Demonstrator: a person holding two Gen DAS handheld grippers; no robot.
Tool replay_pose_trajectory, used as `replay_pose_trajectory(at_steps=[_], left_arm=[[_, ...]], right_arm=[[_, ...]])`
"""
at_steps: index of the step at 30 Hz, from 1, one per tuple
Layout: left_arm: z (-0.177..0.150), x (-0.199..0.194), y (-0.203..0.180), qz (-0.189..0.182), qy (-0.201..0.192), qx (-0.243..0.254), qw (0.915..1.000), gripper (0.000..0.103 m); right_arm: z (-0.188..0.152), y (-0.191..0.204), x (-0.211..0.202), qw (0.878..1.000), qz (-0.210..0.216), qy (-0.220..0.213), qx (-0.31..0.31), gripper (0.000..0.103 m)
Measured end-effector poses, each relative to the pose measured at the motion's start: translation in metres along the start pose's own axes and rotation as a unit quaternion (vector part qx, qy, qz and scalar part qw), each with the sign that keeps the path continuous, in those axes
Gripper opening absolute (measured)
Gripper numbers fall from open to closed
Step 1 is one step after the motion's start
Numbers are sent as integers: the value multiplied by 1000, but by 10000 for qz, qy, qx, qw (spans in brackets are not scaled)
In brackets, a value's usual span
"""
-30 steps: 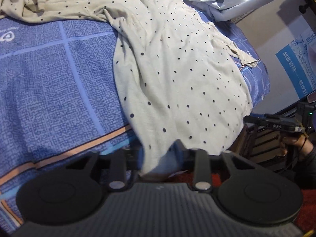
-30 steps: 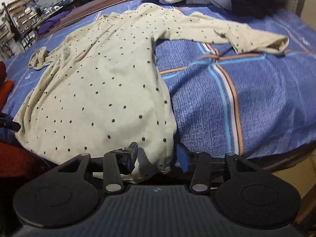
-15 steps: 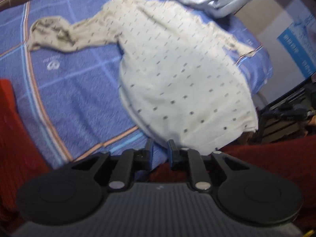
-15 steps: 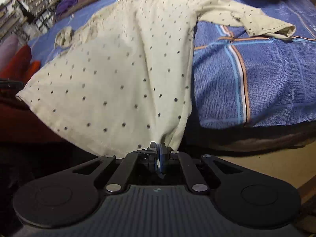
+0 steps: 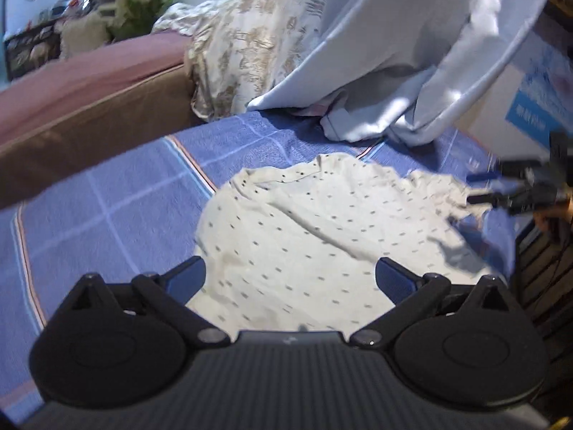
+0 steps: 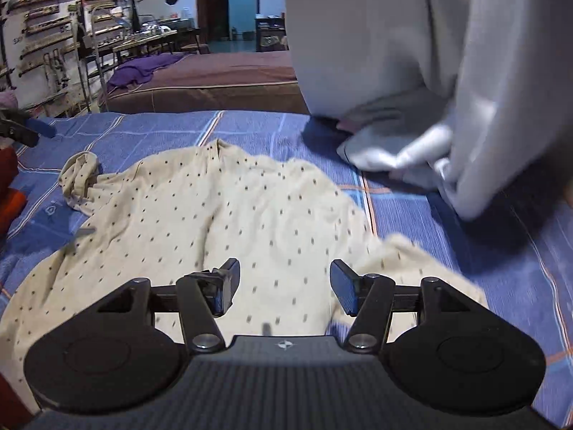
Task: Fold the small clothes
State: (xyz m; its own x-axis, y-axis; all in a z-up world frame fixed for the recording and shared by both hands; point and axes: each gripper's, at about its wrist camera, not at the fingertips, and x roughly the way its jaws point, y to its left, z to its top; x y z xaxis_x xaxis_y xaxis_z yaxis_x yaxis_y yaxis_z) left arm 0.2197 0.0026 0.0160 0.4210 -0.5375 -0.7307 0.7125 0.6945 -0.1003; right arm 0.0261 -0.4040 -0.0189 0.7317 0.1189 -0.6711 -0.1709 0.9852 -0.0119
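A cream long-sleeved top with small dark dots (image 5: 322, 236) lies rumpled on the blue checked bedsheet (image 5: 118, 208). It also shows in the right wrist view (image 6: 222, 222), with one sleeve bunched at the left (image 6: 77, 175). My left gripper (image 5: 290, 279) is open and empty just above the garment's near part. My right gripper (image 6: 284, 286) is open and empty above the garment too. The right gripper shows at the right edge of the left wrist view (image 5: 519, 193); the left gripper's blue tip shows at the left edge of the right wrist view (image 6: 25, 129).
A pale grey satin cloth (image 5: 412, 71) hangs down onto the far part of the bed, also in the right wrist view (image 6: 447, 107). A floral cover (image 5: 243, 43) and a brown mattress (image 5: 89, 107) lie behind. Red fabric (image 6: 10, 193) sits at the left.
Both grippers were shut on the garment's hem and have let go; both are now open. The garment has been carried up onto the bed and lies in a rumpled heap.
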Motion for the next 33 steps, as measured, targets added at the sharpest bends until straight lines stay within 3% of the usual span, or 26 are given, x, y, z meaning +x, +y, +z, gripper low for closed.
replay_pose_trajectory(at_steps=[3,6,9,13,14,15,16,18,19,23,24,26,28,29,30,31,32,33], left_arm=[[16,62,26,450,185,558,9973,98],[23,112,50,160,371,155,9991,96],[11,154,60,19,640,171,9978,90],[-4,180,66,-198,563,-58,9982,81],[-6,179,62,-276,458,133,9985,58],[-4,180,61,-140,442,275,9985,18],[-1,179,65,-114,413,133,9990,2],[10,171,84,-660,166,-645,9956,2],[17,166,89,-678,33,-737,9950,2],[38,169,107,10,-29,-624,9980,0],[41,171,114,197,-74,-734,9971,0],[44,175,134,747,-29,-1059,9916,0],[44,179,148,923,181,-1210,9882,2],[44,176,151,972,128,-1330,9863,9],[44,170,153,819,-19,-1484,9855,27],[45,165,154,494,-173,-1626,9853,42],[45,162,152,161,-212,-1674,9855,72],[46,161,146,-5,-184,-1574,9874,75]], right_arm=[[31,-21,62,9997,-3,58,-247,93],[48,-36,115,9988,-3,212,-438,92],[58,-45,160,9968,30,475,-646,91],[61,-60,202,9960,40,726,-512,85],[60,-63,209,9953,172,874,-387,76],[59,-66,211,9950,279,926,-257,53],[60,-67,210,9953,366,885,-158,0],[65,-70,207,9963,247,821,-117,0],[69,-73,201,9979,14,643,-71,0],[89,-91,196,9975,-651,259,110,0],[95,-93,199,9970,-709,285,105,0],[102,-89,207,9919,-1243,192,-188,0],[106,-96,220,9900,-1371,343,-13,0],[106,-99,223,9904,-1323,368,135,0],[106,-97,221,9905,-1350,248,112,0],[106,-93,217,9901,-1397,80,88,18],[106,-90,212,9909,-1334,-98,137,31],[105,-88,207,9933,-1127,-191,148,62]])
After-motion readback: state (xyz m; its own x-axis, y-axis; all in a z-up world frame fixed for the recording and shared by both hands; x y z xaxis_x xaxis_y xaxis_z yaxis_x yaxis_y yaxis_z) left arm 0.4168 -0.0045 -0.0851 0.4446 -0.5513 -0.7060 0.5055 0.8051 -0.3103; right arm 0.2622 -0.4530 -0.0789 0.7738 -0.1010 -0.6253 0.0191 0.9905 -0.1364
